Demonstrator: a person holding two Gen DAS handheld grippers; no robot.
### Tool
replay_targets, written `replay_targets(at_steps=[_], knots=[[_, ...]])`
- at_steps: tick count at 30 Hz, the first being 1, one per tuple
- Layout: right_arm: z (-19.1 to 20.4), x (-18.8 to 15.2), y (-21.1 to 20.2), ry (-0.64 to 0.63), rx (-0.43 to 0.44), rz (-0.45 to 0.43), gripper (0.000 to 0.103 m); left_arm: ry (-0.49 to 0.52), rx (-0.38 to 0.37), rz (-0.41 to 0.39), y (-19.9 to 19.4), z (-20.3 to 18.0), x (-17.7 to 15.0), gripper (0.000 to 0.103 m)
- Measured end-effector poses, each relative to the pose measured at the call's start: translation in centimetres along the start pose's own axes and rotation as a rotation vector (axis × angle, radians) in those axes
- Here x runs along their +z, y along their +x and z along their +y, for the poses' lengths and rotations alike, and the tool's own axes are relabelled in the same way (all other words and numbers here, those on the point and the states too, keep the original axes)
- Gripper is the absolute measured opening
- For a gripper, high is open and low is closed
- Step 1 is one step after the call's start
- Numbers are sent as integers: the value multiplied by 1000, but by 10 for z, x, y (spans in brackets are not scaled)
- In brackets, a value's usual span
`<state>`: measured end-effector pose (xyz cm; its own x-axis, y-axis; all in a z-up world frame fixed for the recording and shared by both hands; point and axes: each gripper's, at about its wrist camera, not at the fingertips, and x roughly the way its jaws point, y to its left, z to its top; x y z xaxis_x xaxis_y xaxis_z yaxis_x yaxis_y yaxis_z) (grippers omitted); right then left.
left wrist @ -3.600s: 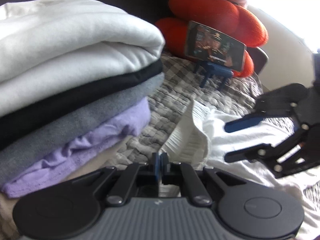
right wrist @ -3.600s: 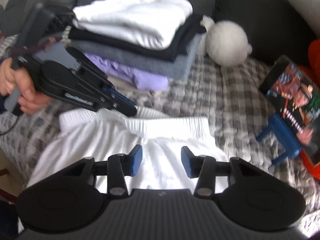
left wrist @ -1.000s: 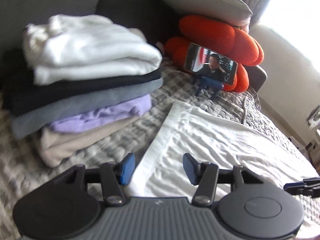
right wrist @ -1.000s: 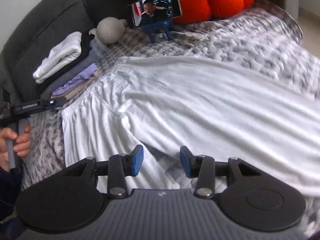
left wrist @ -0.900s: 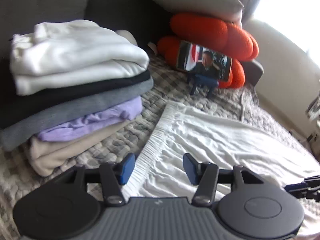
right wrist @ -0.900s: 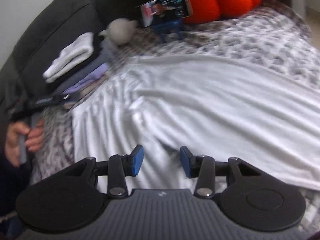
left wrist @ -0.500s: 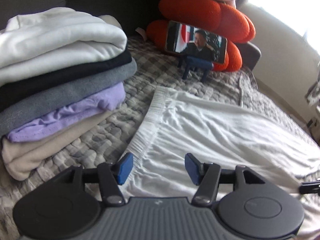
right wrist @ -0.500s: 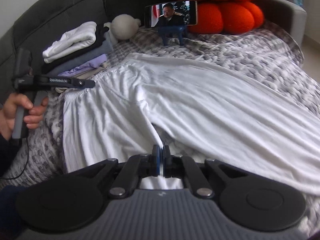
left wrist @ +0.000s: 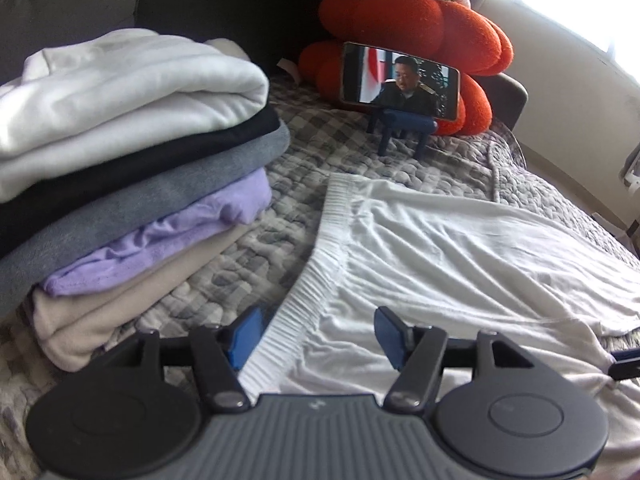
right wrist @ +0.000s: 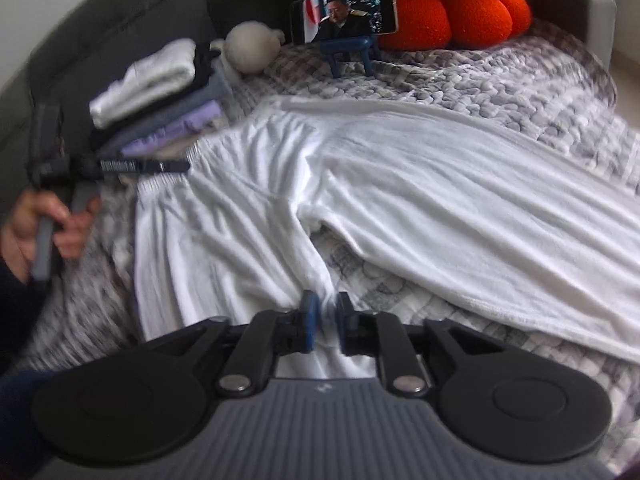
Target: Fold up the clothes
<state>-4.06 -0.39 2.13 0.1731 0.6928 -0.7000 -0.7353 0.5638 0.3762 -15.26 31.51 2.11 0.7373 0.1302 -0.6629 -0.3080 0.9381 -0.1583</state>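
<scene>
The white trousers lie spread flat on the quilted bed, both legs still at full length, so this garment's folding has barely begun. The right gripper is closed on a pinch of fabric at the inner edge of the near leg, just below the crotch. The left gripper is wide open, poised over the ribbed waistband directly ahead of its fingers, gripping nothing. To its left stands a stack of folded clothes, apparently finished. Beyond are a phone on a stand and orange cushions.
</scene>
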Motion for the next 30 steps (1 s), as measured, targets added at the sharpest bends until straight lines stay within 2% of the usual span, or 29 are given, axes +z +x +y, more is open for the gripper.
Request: replay_targets(at_steps=[1,7,10,11,12,13,14,19,25,27,30], knots=[[-5,2,1,41,29,-7,58,3,-1,-4,-1,0,1,64],[-29,15,14,235,128,-57,58,19,-9,-27,-6,1,6,64],[-33,21,21,289,134,-100,58,33,-35,-19,6,-6,7,64],[-33,22,24,300,123,-116,54,28,-50,-15,11,-7,6,64],[-34,24,26,311,111,-132,38,14,-61,2,17,-7,5,63],[-33,25,28,308,84,-140,10,1,-69,24,24,-7,4,64],[-31,26,30,301,52,-145,3,-3,-69,39,29,-7,2,64],[-35,30,6,282,-15,-286,3,24,-38,26,31,-8,-1,64],[-31,28,29,239,-28,-189,6,48,-9,28,30,-6,-2,64],[-34,26,25,245,-18,-209,11,45,-4,27,28,-2,-2,64],[-47,23,17,327,-9,-242,16,28,-8,24,24,3,0,64]])
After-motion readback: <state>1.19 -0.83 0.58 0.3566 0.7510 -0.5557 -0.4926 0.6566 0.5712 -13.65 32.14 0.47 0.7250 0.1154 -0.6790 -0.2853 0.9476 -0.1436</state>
